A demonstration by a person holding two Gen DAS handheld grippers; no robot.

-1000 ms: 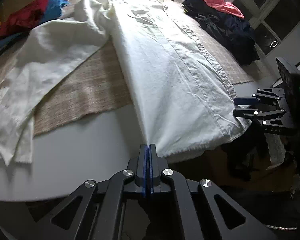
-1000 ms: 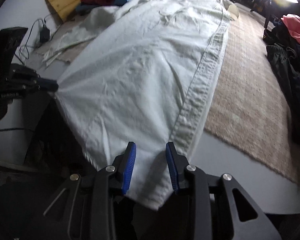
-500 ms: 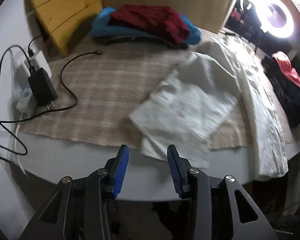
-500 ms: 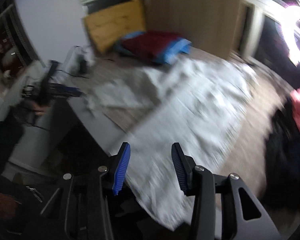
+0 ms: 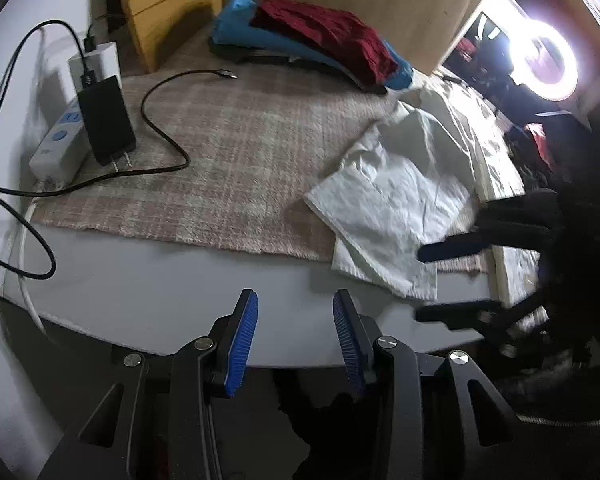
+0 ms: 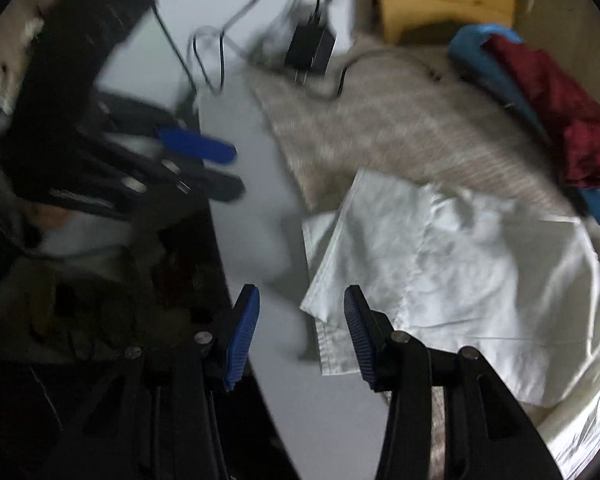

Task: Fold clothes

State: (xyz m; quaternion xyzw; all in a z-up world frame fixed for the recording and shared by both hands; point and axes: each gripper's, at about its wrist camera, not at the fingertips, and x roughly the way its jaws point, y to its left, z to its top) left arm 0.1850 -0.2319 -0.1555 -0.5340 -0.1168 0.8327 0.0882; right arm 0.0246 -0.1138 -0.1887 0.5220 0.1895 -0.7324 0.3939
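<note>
While both tools are hanging over the near edge of the table [image 5: 148, 292], neither is gripping anything; the left gripper [image 5: 295, 330] is standing with its blue pads apart over bare tabletop, its jaws having just been opening with nothing between them; the right gripper [image 6: 302, 330] is likewise apart and empty, its jaws having opened a little too, with the white cuff end showing between and beyond its pads but not pinched.

Taking the white shirt [image 6: 452, 264] as the landmark: its sleeve is lying folded back on itself just ahead of the right gripper, half on the checked mat [image 5: 236, 160] and half on the bare table; the left gripper is sitting well to the sleeve's left; beyond the sleeve a pile of red and blue clothes [image 5: 324, 36] is resting at the far side of the mat; to the far left of the shirt a black charger [image 5: 106, 120] and its cable [image 5: 160, 128] are trailing across the mat.

The next step is probably a pinch on the sleeve; the risk is catching only one layer at the doubled cuff, so the fold would come apart on lifting; a low approach could also snag the mat's edge and drag it, and the right view is blurring, which makes the aim less sure.
</note>
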